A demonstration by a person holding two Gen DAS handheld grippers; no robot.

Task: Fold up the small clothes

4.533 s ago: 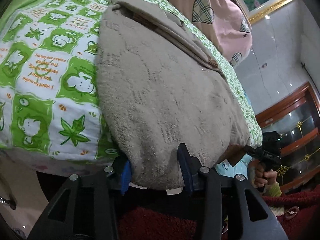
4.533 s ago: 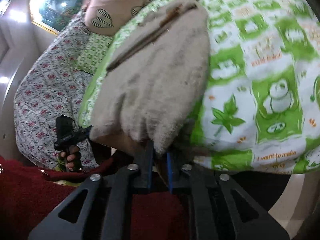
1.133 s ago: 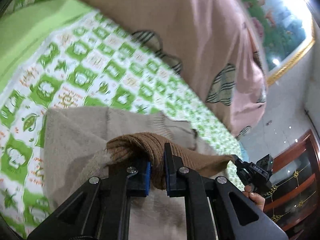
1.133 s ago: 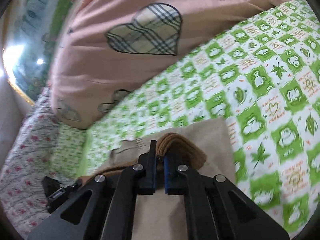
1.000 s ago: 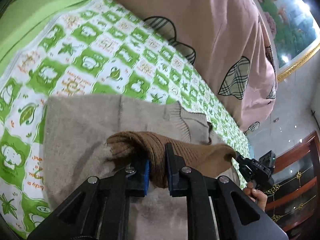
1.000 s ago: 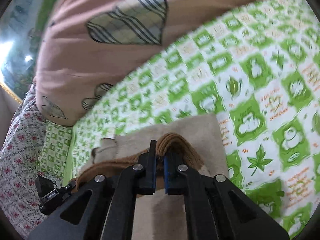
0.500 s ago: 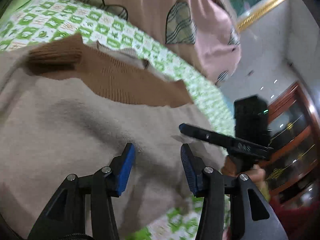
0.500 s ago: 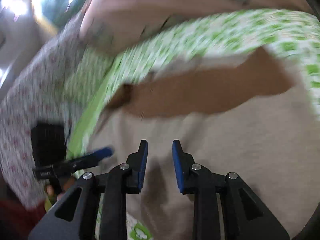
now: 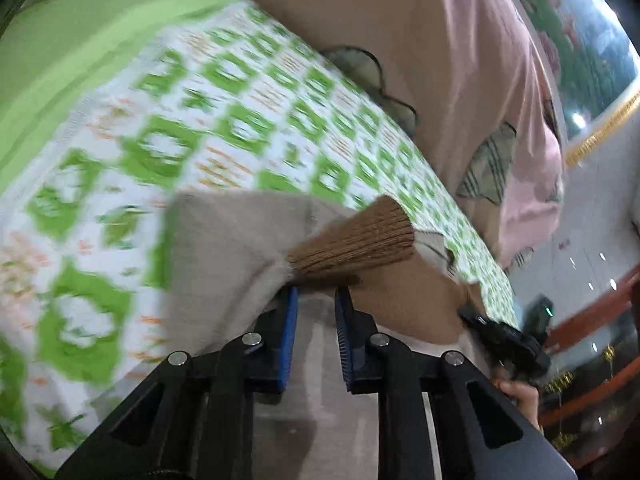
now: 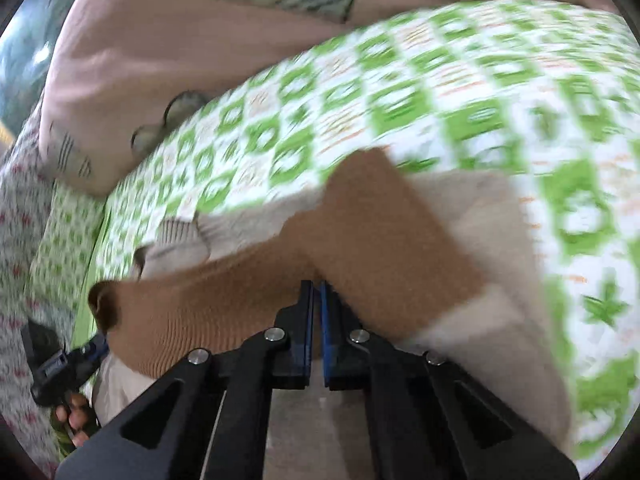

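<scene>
The beige sweater (image 9: 224, 248) lies on the green-checked bed (image 9: 168, 128), its brown ribbed hem (image 10: 384, 240) doubled over. Left gripper (image 9: 316, 300) fingers stand slightly apart, holding nothing clearly; right gripper (image 10: 316, 292) fingers are closed on the hem. Risk: uneven pull from the one-sided hold could skew the fold.

Right gripper (image 10: 317, 280) against brown ribbing (image 10: 372, 236)

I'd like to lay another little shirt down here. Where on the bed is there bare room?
The green checked sheet is bare left of the beige garment, out to the plain green border. Behind, the pink quilt crowds the far edge; both tools work at the garment.
</scene>
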